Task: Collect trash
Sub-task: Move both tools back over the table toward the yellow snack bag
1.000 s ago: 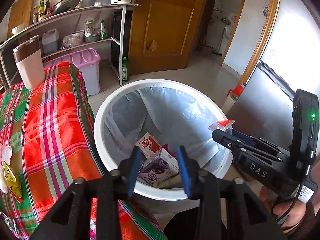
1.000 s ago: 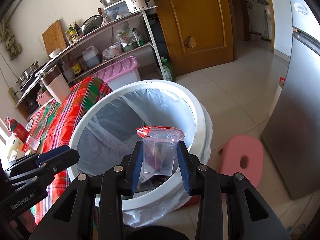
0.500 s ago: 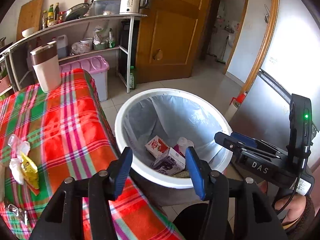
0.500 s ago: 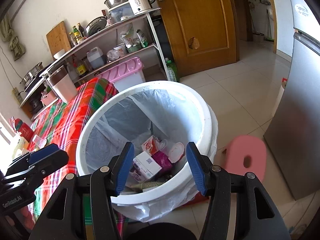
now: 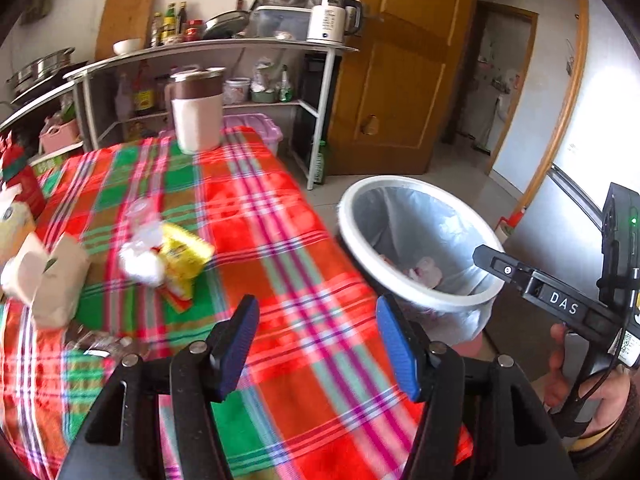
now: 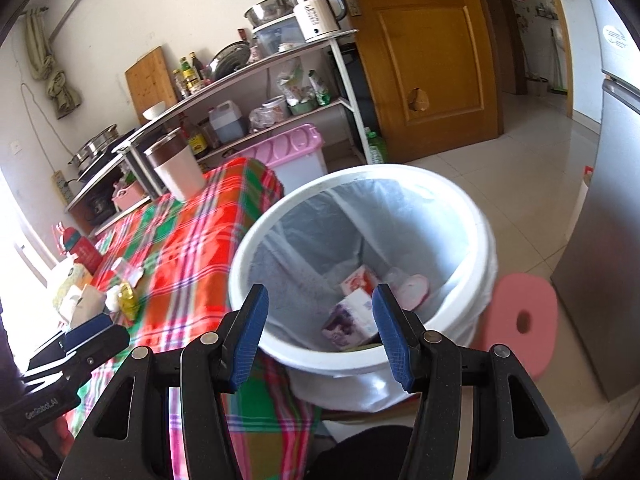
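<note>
While the left claw (image 5: pixel 316 344) is opening with nothing between its blue pads and the right claw (image 6: pixel 318 334) hangs spread over the bin (image 6: pixel 476 220), the yellow wrapper (image 5: pixel 182 258) (with crumpled white plastic (image 5: pixel 140 264) touching it) lies on the bench (image 5: pixel 248 216) at ten o'clock, and a hasty pinch could snag the plaid cloth instead.

The tablecloth (image 5: pixel 280 240) is viewed downward from the left wrist, the bin (image 6: pixel 360 364) closely from the right; both are shared.
</note>
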`<state>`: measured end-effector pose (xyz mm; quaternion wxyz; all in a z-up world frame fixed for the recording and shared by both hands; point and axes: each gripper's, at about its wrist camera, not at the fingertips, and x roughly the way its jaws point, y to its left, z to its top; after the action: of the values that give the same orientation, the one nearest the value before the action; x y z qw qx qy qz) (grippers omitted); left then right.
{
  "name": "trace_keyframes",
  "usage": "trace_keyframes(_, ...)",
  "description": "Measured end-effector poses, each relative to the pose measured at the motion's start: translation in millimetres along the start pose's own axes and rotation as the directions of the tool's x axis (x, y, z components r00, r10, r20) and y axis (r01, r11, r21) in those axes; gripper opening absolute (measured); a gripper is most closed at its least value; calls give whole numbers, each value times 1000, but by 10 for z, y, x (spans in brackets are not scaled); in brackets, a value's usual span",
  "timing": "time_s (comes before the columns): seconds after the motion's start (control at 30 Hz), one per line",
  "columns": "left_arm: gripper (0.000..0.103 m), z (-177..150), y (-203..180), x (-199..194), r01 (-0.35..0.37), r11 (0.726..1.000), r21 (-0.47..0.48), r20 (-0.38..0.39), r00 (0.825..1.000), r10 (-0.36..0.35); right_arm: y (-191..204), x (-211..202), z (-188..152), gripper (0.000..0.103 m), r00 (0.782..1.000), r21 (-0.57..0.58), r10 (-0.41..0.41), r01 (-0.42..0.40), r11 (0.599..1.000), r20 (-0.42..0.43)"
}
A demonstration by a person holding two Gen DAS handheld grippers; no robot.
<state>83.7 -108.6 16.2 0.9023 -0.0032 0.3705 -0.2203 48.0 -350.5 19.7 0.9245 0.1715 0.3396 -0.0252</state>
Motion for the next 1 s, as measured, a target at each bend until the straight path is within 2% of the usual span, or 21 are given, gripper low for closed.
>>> trace_keyframes(0.27, 64, -229, 594, -240, -97, 991, -90, 18, 995, 99, 494, 141, -110, 55, 998, -75, 60, -62, 995, -33)
trace_keyframes(0.43, 65, -314, 970, -345, -154, 975, -161, 24, 987, 160, 798, 265, -172, 55, 994, -122, 88, -94, 988, -60)
trace_keyframes(0.67, 67, -421, 1415, -455, -199, 953, -230, 24, 977, 210, 1156, 440, -231, 55, 988, -190, 118, -135, 972, -96)
trace_keyframes(1.0, 68, -481, 1830, -520, -219, 931, -293, 15, 972, 234, 1721, 857, -211, 56, 974, -263, 146, -189, 946, -173)
